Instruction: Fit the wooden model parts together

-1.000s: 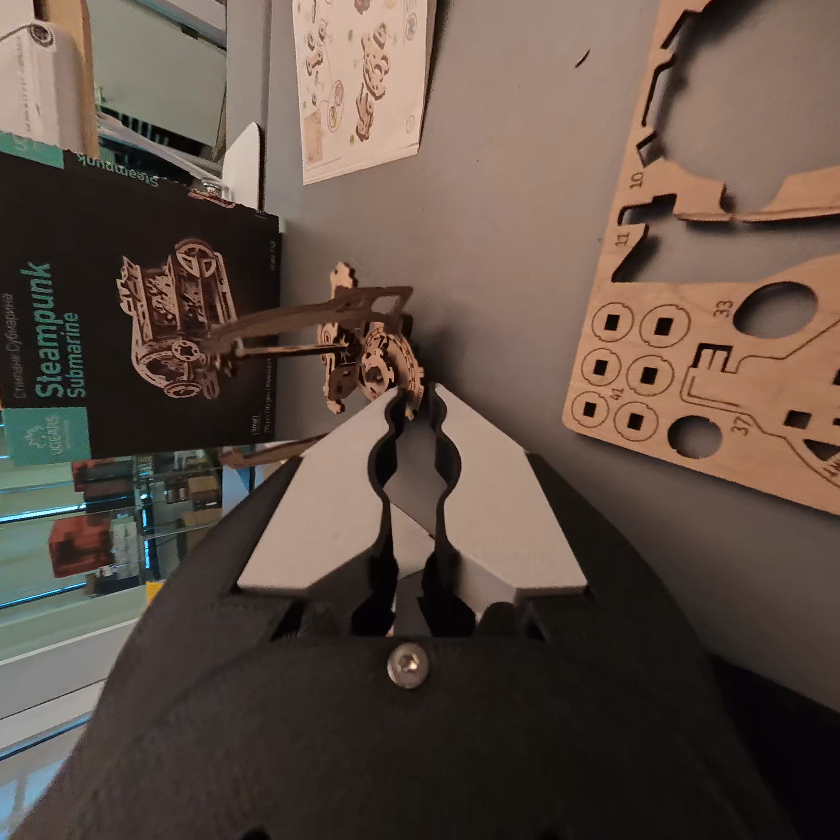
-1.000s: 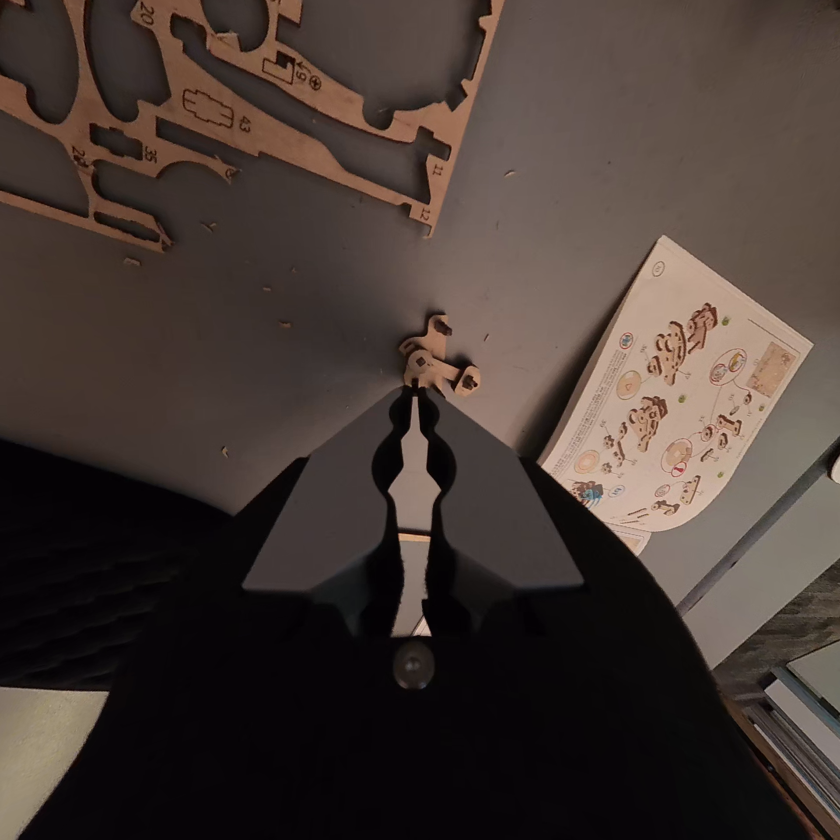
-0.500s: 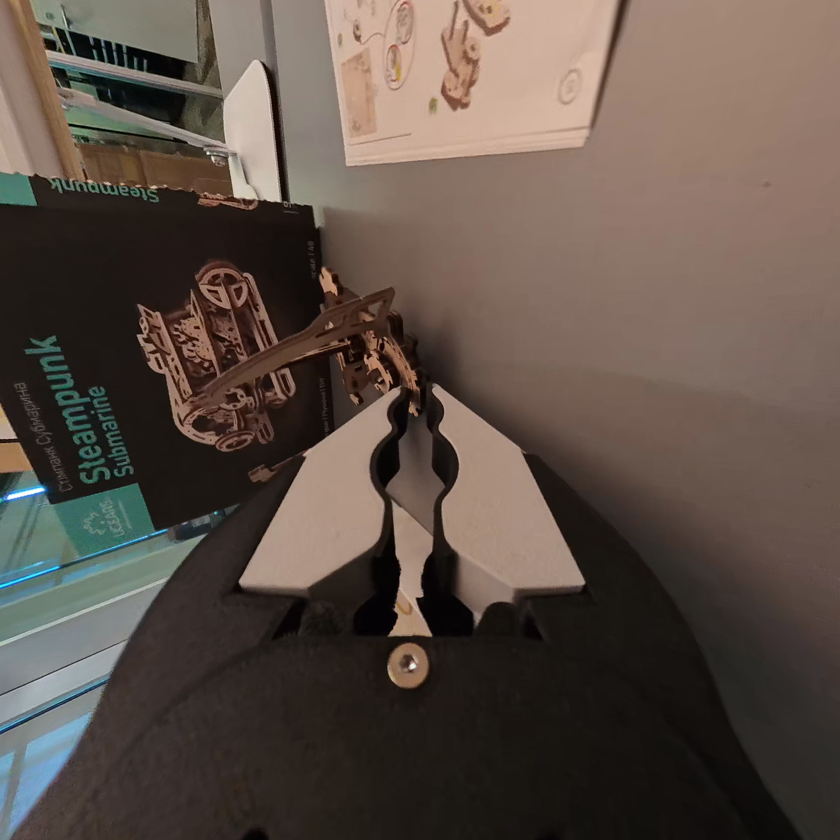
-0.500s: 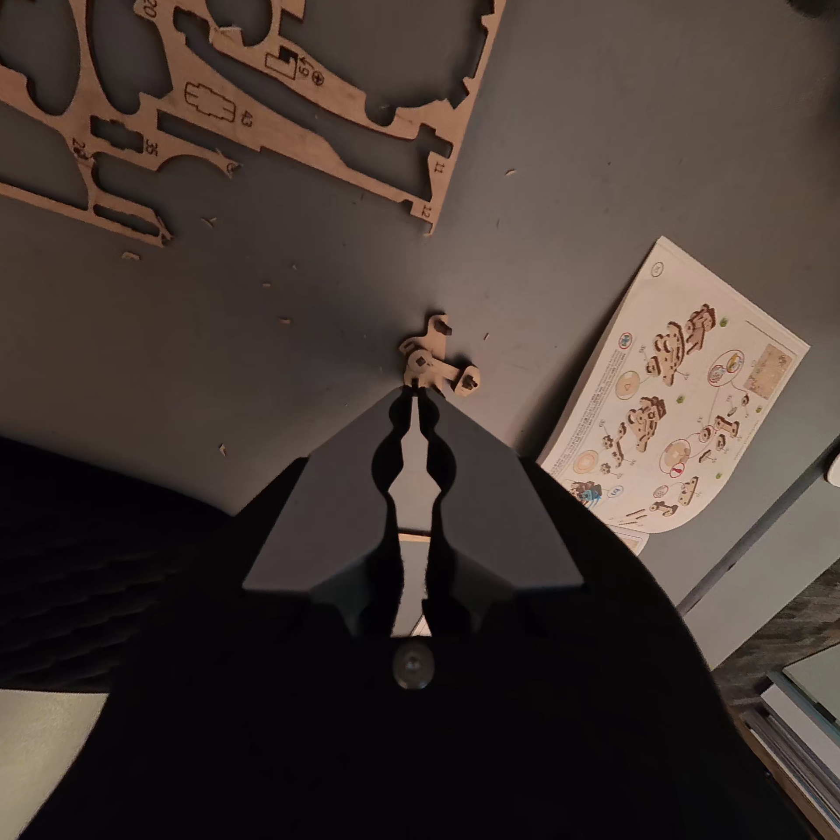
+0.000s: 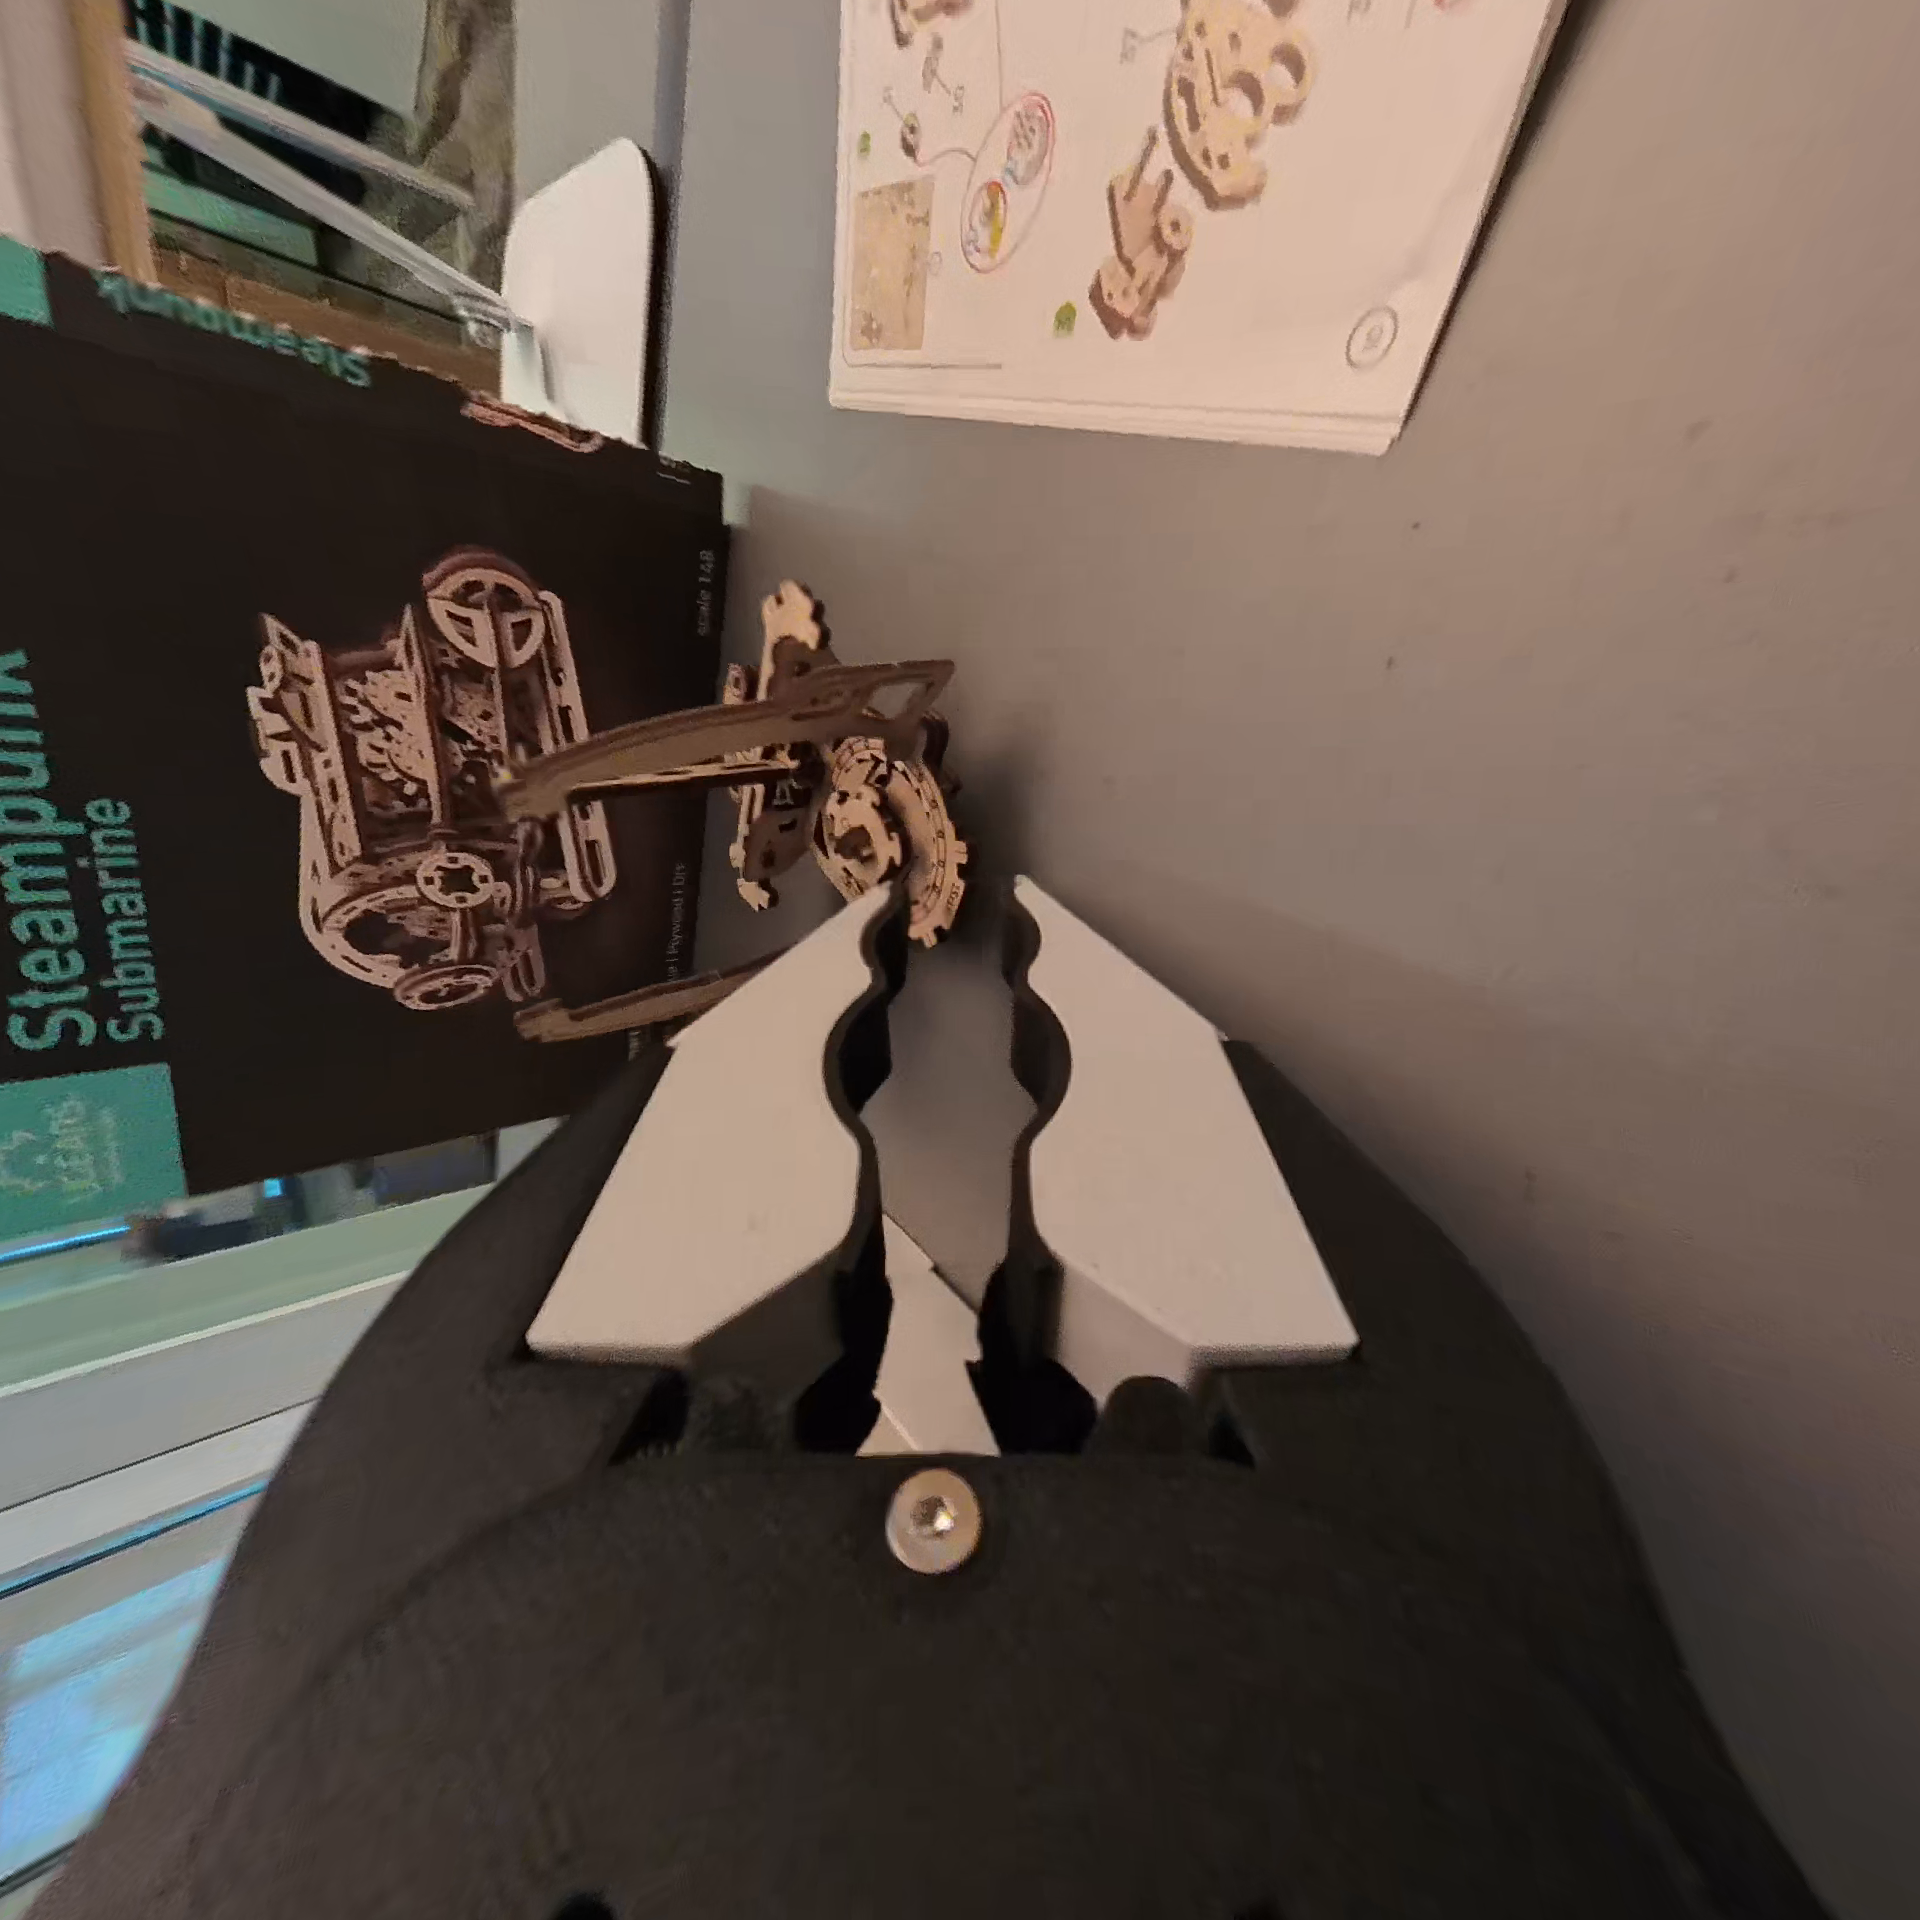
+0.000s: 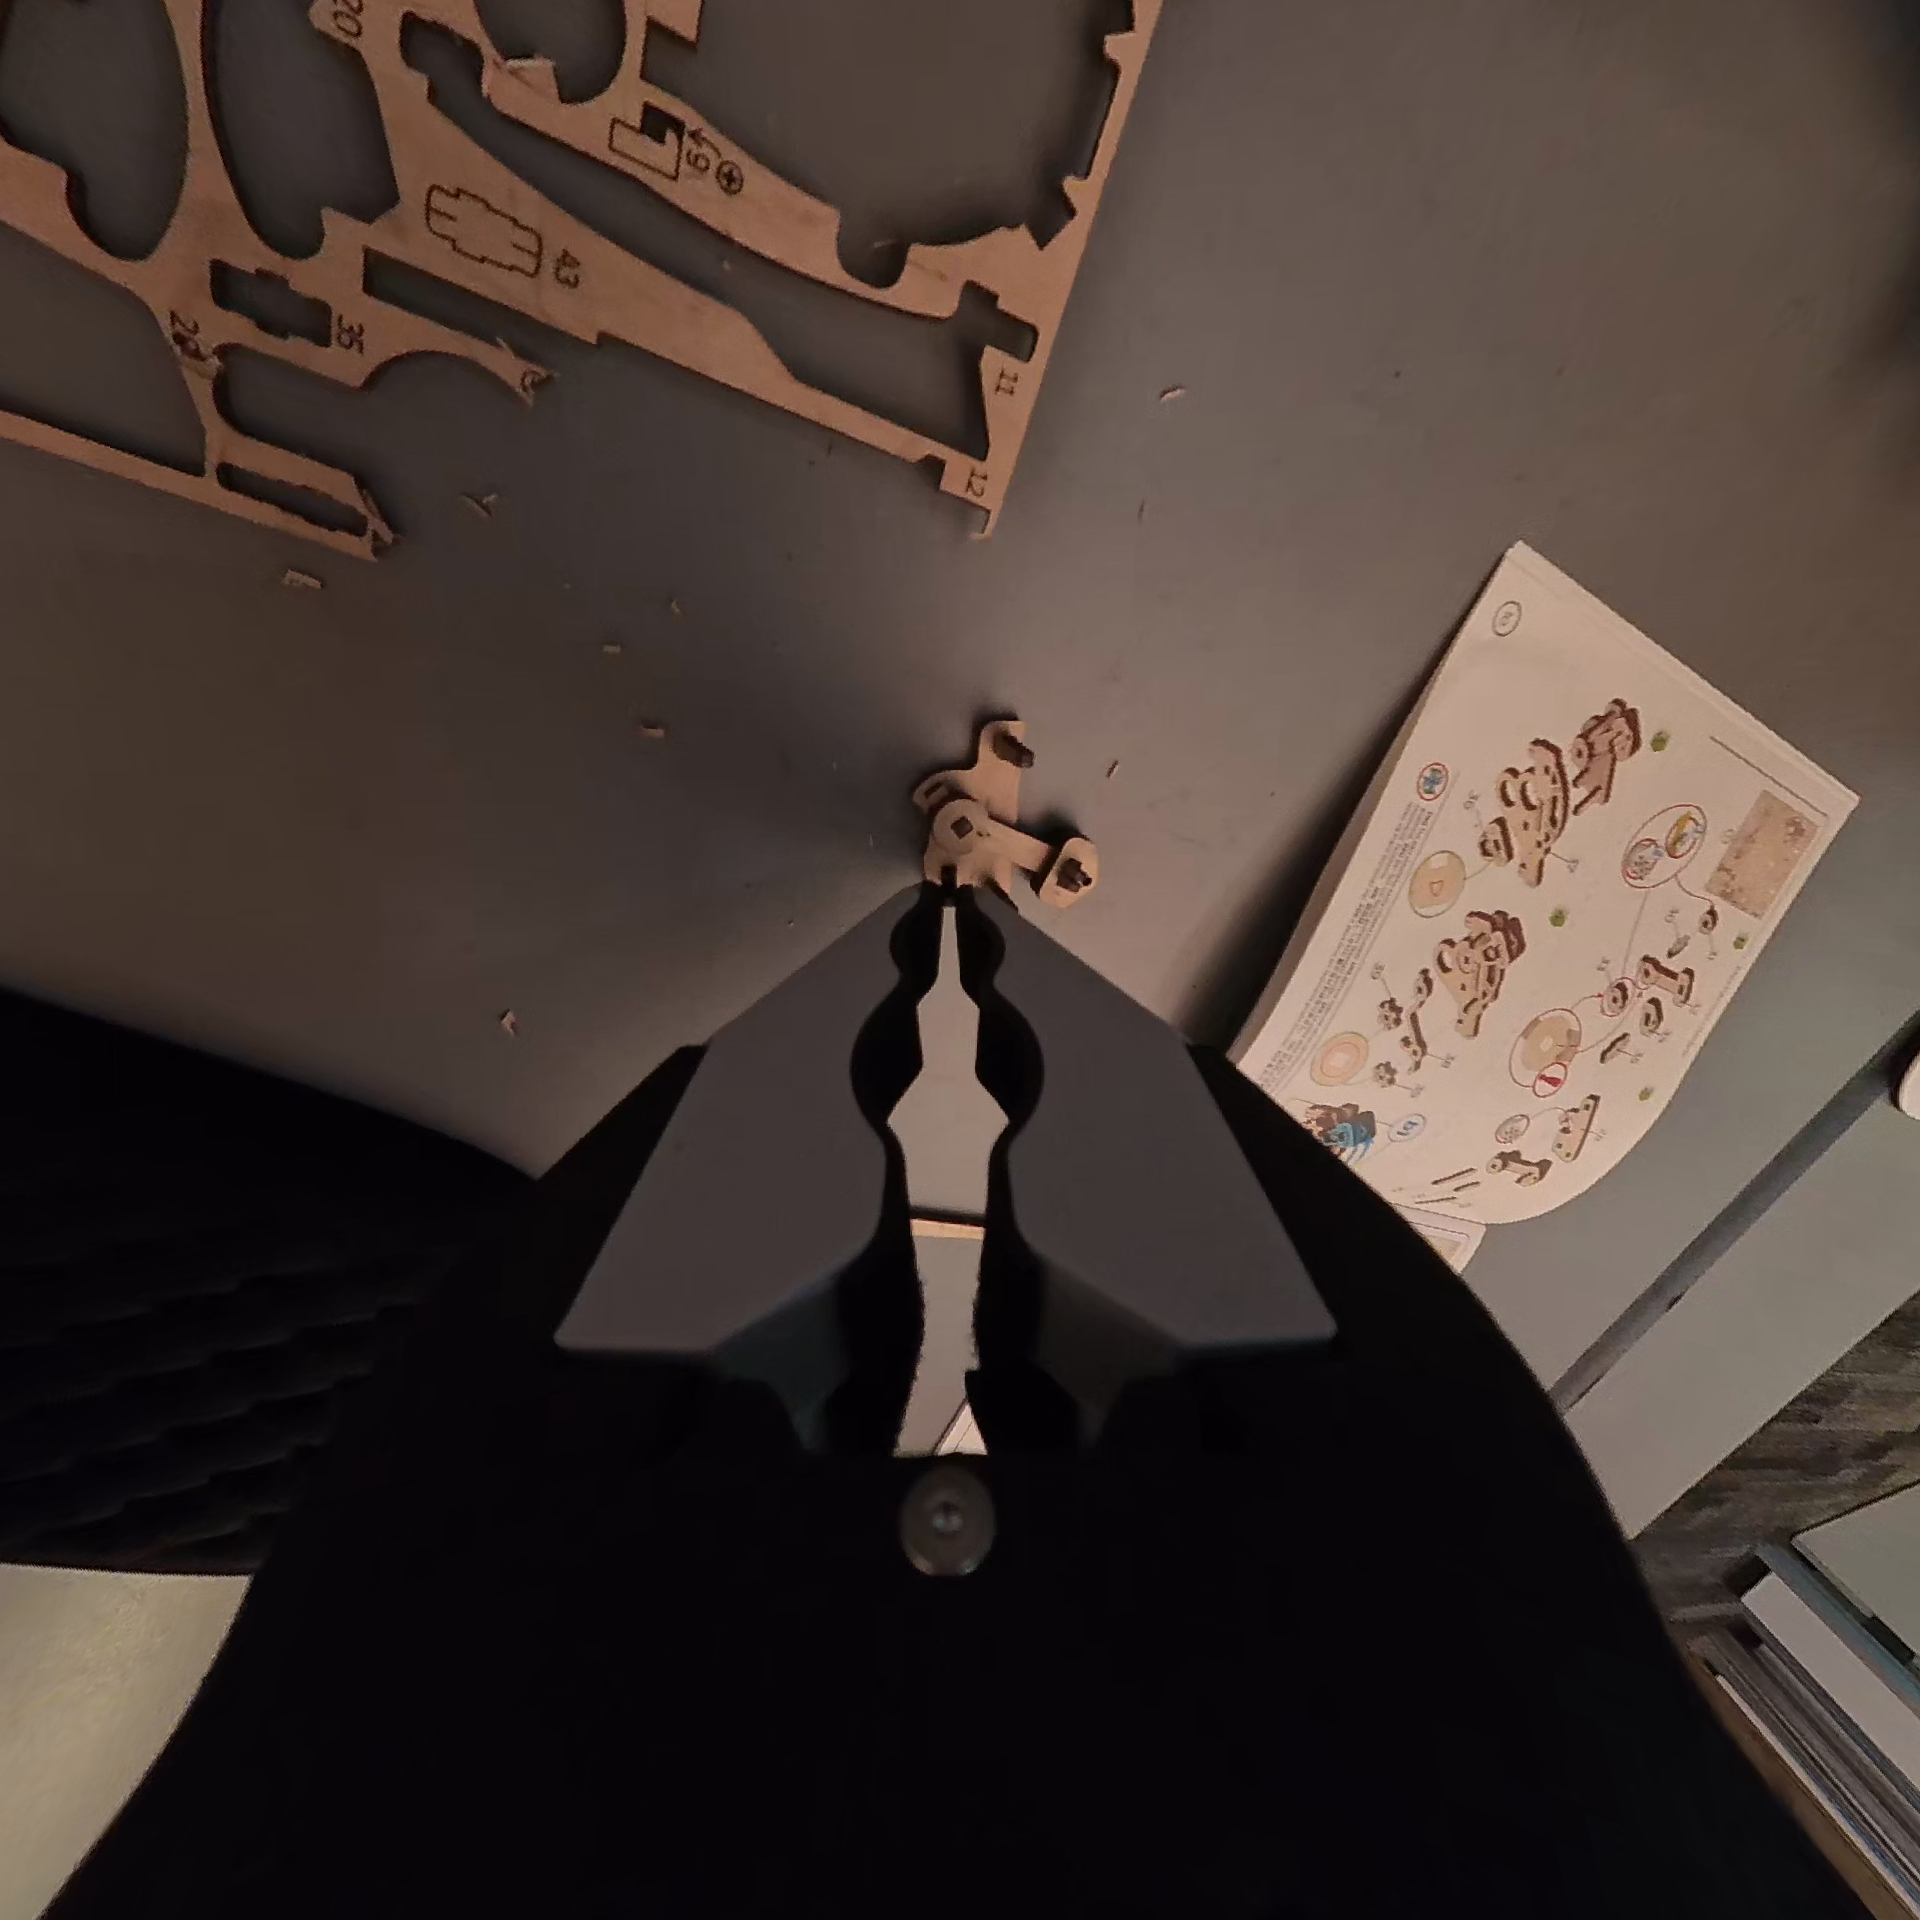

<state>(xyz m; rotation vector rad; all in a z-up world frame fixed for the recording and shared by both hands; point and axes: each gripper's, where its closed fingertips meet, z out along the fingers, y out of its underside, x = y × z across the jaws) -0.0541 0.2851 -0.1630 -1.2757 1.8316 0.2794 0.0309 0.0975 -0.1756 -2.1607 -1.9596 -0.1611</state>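
- Grey surface (image 5: 1455, 727) under everything, flecked with small wood chips in the right wrist view; shelves and a glass front blurred off its left edge.
- Far left in the left wrist view: dark printed box (image 5: 312, 727) standing upright, with a picture of a wooden model on its face.
- Just right of the box: half-built wooden model (image 5: 831, 790), long curved arms reaching towards the box, a toothed wheel at its near end.
- Left tongs (image 5: 951, 914) parted, a clear gap between the tips; toothed wheel sitting at the left tip, contact not clear to tell.
- Above and right of the model: instruction booklet (image 5: 1143, 208) lying flat.
- Upper left in the right wrist view: cut-out plywood sheet (image 6: 623, 270), flat, many holes where parts came out.
- Centre: right tongs (image 6: 954, 902) clenched on a small wooden part (image 6: 987, 826), pinched by its near edge, the part poking forward over the surface.
- Right: the booklet (image 6: 1558, 935) again, open, well apart from the part.
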